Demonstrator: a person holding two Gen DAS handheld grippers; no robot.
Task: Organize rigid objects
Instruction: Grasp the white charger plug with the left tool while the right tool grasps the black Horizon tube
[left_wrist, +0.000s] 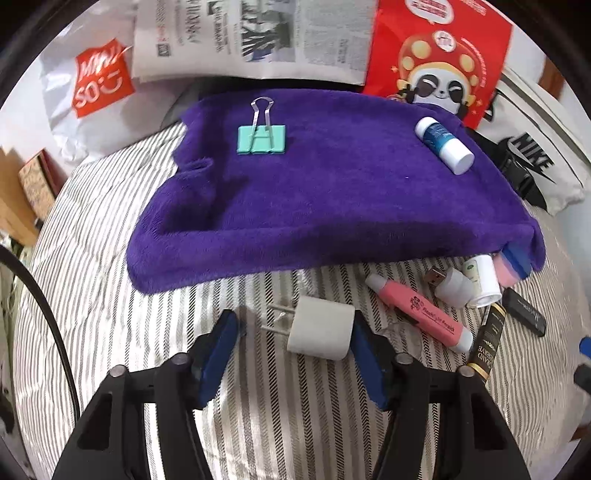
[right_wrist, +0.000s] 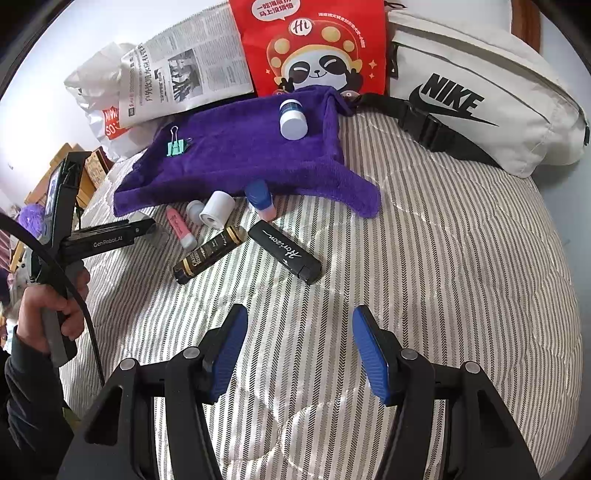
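A purple towel (left_wrist: 314, 184) lies on the striped bed, with a teal binder clip (left_wrist: 261, 138) and a blue-and-white glue stick (left_wrist: 443, 144) on it. My left gripper (left_wrist: 295, 332) is open around a white charger plug (left_wrist: 320, 332), which lies on the bed against the right pad. Beside it lie a pink highlighter (left_wrist: 424, 314), white tubes (left_wrist: 480, 280), a black-and-gold tube (left_wrist: 487, 339) and a black Horizon stick (right_wrist: 284, 253). My right gripper (right_wrist: 299, 350) is open and empty above bare bedding. The left gripper also shows in the right wrist view (right_wrist: 147, 227).
A red panda bag (right_wrist: 314, 48), a newspaper (right_wrist: 184, 77) and a white Miniso bag (left_wrist: 92, 92) stand behind the towel. A white Nike waist bag (right_wrist: 480, 99) lies at the back right. Wooden furniture (left_wrist: 22, 199) stands left of the bed.
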